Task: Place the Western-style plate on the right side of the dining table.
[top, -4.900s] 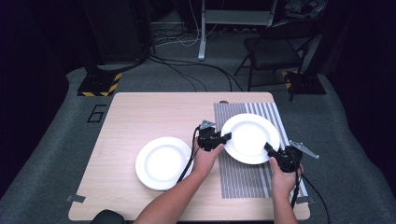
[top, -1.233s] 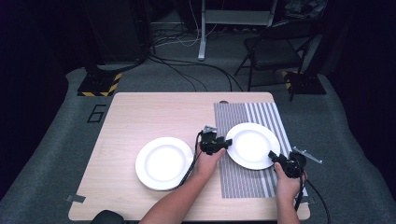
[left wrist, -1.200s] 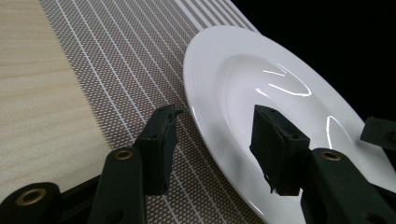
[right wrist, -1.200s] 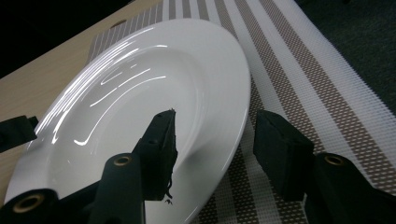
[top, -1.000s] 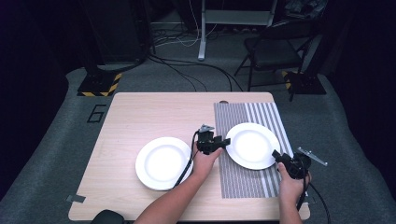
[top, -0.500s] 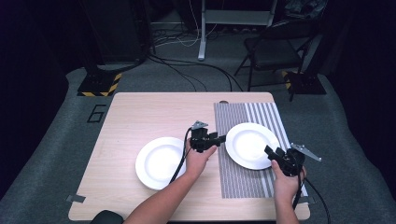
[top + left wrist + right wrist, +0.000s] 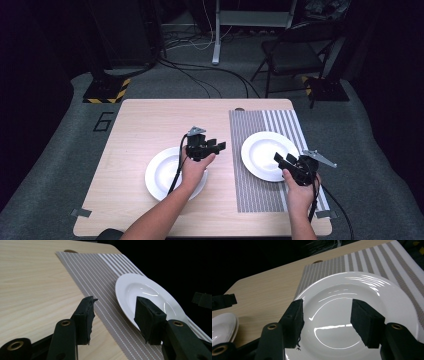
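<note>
Two white plates are on the wooden table [image 7: 135, 125]. One plate [image 7: 267, 155] [image 7: 147, 293] [image 7: 362, 290] rests on the striped placemat [image 7: 260, 192] [image 7: 100, 272]. The other plate [image 7: 162, 177] [image 7: 222, 327] lies on bare wood to its left. My left gripper [image 7: 220, 146] [image 7: 115, 307] hovers between the two plates, over the left plate's right rim, pointing right, open and empty. My right gripper [image 7: 280, 160] [image 7: 327, 312] hangs over the near right edge of the plate on the mat, jaws open, with nothing between them.
The placemat covers the table's right third. A small round hole [image 7: 239, 109] marks the far table edge. Beyond the table, cables, a chair [image 7: 295, 55] and a yellow-black striped base [image 7: 105, 92] stand on the dark floor. Cables trail from both grippers toward the near edge.
My left gripper has drawn left, away from the plate on the mat, and risen. My right gripper has moved up and left over that plate's near rim. The plates stay put.
</note>
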